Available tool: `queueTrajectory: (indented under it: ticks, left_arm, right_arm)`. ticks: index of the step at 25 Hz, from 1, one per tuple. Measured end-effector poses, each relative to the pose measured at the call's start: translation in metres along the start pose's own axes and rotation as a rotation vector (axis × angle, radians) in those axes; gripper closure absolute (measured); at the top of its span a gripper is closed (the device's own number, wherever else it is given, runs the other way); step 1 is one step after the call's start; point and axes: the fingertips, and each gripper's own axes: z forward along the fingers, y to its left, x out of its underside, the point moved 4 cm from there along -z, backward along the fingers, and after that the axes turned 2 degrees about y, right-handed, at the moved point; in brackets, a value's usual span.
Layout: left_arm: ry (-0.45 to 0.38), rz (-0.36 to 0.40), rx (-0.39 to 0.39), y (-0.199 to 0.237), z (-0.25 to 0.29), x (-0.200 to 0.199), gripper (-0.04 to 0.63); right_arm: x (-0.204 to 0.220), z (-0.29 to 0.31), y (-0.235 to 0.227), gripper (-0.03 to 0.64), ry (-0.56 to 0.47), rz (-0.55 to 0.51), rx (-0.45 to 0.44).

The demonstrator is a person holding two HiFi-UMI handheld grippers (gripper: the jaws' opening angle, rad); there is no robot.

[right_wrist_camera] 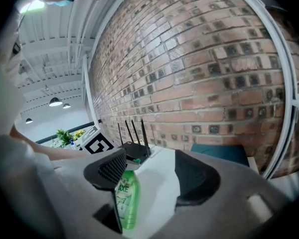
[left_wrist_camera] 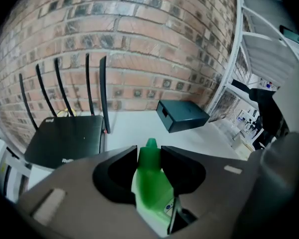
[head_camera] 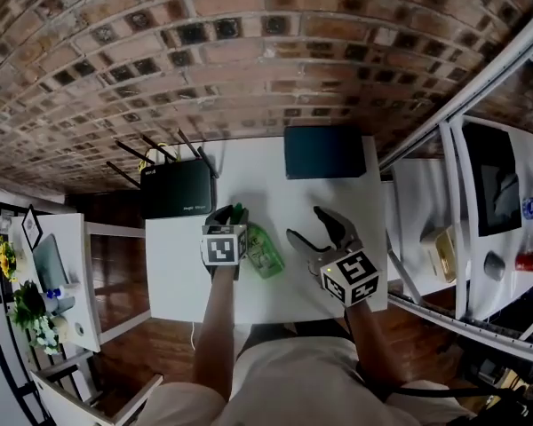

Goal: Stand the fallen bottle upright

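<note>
A green bottle [head_camera: 264,254] with a green cap is in my left gripper [head_camera: 231,213], which is shut on its neck. In the left gripper view the cap and neck of the bottle [left_wrist_camera: 150,166] sit pinched between the two black jaws of the left gripper [left_wrist_camera: 149,152], and the body runs back toward the camera. My right gripper [head_camera: 307,224] stands open to the right of the bottle, apart from it. In the right gripper view the right gripper [right_wrist_camera: 149,169] has nothing between its jaws, and the bottle [right_wrist_camera: 127,199] shows lying low behind the left jaw.
The white table [head_camera: 249,162] carries a black router [head_camera: 176,187] with antennas at the back left and a dark teal box [head_camera: 324,151] at the back by the brick wall. White shelves [head_camera: 480,202] stand to the right, and a small stand with plants [head_camera: 27,309] to the left.
</note>
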Motion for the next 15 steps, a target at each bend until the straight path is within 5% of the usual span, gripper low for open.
queueTrajectory:
  ticks: [7, 15]
  left_arm:
    - [-0.219, 0.132, -0.068, -0.023, -0.055, -0.05, 0.437]
    - [-0.316, 0.352, -0.083, -0.08, -0.079, -0.034, 0.436]
  right_arm:
    - [-0.019, -0.009, 0.015, 0.322, -0.056, -0.002, 0.041]
    - [-0.046, -0.023, 0.028, 0.322, -0.15, -0.076, 0.079]
